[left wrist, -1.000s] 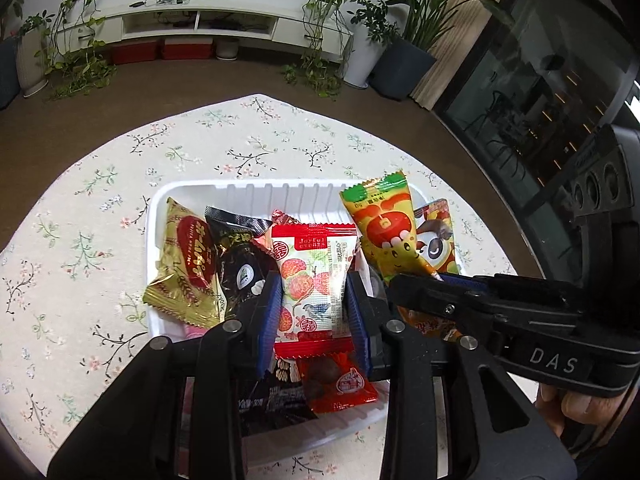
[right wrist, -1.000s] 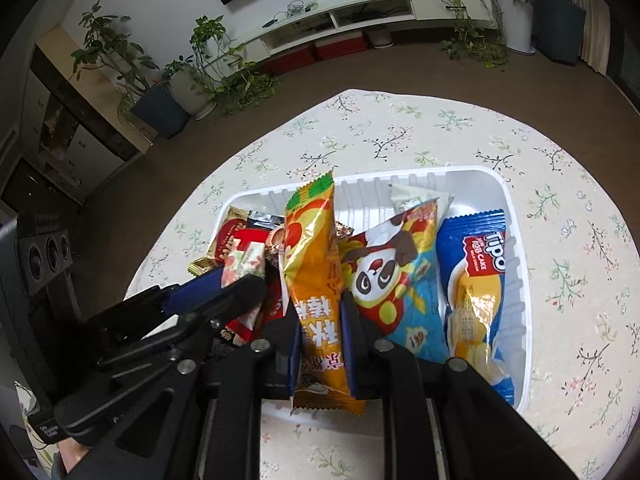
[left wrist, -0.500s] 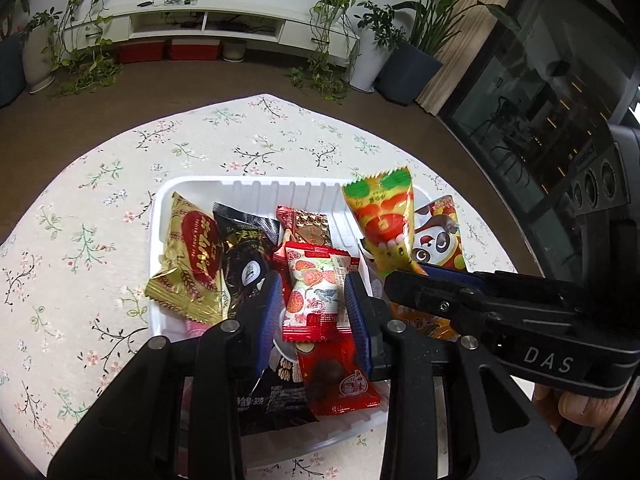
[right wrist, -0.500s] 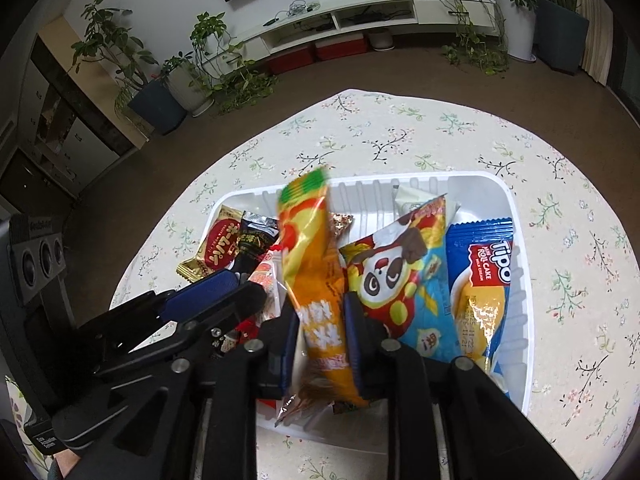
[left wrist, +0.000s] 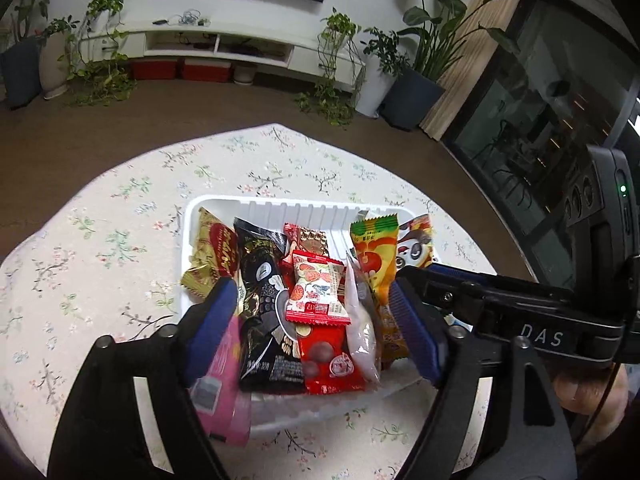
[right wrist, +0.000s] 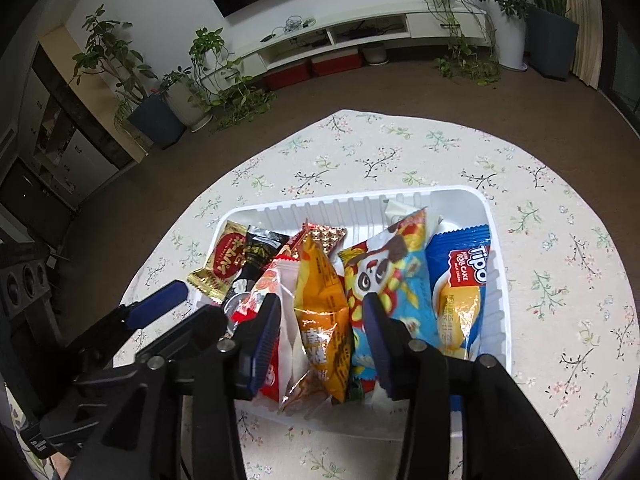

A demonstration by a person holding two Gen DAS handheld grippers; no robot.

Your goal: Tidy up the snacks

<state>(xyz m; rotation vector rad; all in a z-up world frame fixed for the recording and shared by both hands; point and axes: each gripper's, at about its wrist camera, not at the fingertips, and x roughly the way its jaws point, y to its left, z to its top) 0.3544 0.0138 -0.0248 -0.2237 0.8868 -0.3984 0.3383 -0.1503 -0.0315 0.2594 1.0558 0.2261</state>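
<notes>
A white plastic tray (left wrist: 304, 210) (right wrist: 460, 196) on the round floral table holds several snack packets. My left gripper (left wrist: 312, 314) is open above the tray's near side, and the red-and-white strawberry packet (left wrist: 318, 290) lies loose between its fingers. My right gripper (right wrist: 322, 322) is open, and the orange packet (right wrist: 322, 312) lies in the tray between its fingers. Beside these lie a panda packet (right wrist: 384, 272), a blue Tipo roll cake (right wrist: 460, 296), a black packet (left wrist: 260, 280), a gold-and-red packet (left wrist: 210, 256) and a pink packet (left wrist: 224, 384).
The floral tablecloth (right wrist: 400, 152) surrounds the tray, with the table edge dropping to brown floor. Behind stand a white TV shelf (left wrist: 224, 44), potted plants (left wrist: 416, 92) and a dark glass cabinet (left wrist: 540, 120). The right gripper's body (left wrist: 520, 312) crosses the left wrist view.
Both grippers have opened. The left let go of the strawberry packet and the right let go of the orange packet; both packets now lie in the tray. Both grippers have drawn back slightly.
</notes>
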